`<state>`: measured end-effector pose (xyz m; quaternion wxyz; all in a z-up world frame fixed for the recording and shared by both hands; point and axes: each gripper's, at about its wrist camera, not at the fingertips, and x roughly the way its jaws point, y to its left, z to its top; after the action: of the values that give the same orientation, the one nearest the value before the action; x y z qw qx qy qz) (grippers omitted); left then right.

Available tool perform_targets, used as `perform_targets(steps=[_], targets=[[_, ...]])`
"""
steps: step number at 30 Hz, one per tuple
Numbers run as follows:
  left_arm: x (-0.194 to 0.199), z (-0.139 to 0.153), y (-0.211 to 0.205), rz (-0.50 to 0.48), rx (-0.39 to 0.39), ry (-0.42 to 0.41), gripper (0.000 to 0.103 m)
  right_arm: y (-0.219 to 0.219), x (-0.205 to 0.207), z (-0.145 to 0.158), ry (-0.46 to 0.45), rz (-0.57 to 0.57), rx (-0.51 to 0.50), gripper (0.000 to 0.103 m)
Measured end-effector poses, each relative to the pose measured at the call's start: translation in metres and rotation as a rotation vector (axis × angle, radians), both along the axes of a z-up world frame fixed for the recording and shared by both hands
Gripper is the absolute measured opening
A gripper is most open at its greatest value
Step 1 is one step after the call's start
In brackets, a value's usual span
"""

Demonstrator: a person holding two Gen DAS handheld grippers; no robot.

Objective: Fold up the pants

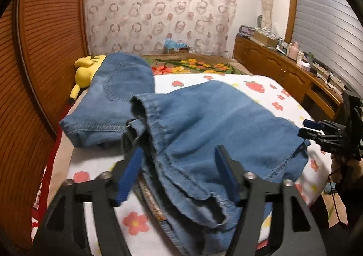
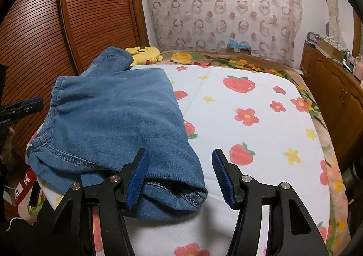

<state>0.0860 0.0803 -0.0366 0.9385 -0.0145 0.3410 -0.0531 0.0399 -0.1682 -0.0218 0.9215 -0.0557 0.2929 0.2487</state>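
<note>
Blue denim pants (image 1: 204,120) lie folded over on a bed sheet (image 1: 261,88) printed with flowers and strawberries. In the left wrist view my left gripper (image 1: 179,165) is open, its blue pads (image 1: 130,172) standing apart on either side of a bunched hem and not pressing on it. The right gripper (image 1: 313,129) shows at the pants' right edge. In the right wrist view the pants (image 2: 113,115) fill the left half of the sheet (image 2: 249,101). My right gripper (image 2: 180,176) is open over the near hem corner. The left gripper (image 2: 27,106) peeks in at the far left.
A yellow plush toy (image 1: 86,70) (image 2: 145,53) lies at the head of the bed behind the pants. Slatted wooden wardrobe doors (image 1: 45,29) run along the left. A cluttered wooden sideboard (image 1: 283,70) (image 2: 329,79) stands along the right. The right half of the sheet is bare.
</note>
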Motion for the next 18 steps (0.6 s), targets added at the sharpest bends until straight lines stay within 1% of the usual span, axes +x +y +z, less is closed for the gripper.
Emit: perform_targets(steps=[1,2,9,13,18], targets=[[0.0,0.002,-0.004,-0.007,-0.001,-0.005,0.076,-0.002,0.0,0.0,0.0,0.001,0.001,0.06],[0.0,0.002,-0.01,-0.018,-0.001,-0.008,0.077,-0.003,0.0,0.0,0.0,0.001,0.002,0.06],[0.002,-0.001,-0.038,-0.065,-0.001,-0.004,0.077,-0.007,0.009,-0.002,0.023,-0.008,0.023,0.061],[0.004,-0.012,-0.053,-0.088,0.006,0.028,0.077,-0.003,0.017,-0.005,0.045,-0.019,0.019,0.062],[0.008,-0.033,-0.071,-0.122,0.024,0.08,0.077,0.003,0.028,-0.014,0.111,-0.025,0.0,0.062]])
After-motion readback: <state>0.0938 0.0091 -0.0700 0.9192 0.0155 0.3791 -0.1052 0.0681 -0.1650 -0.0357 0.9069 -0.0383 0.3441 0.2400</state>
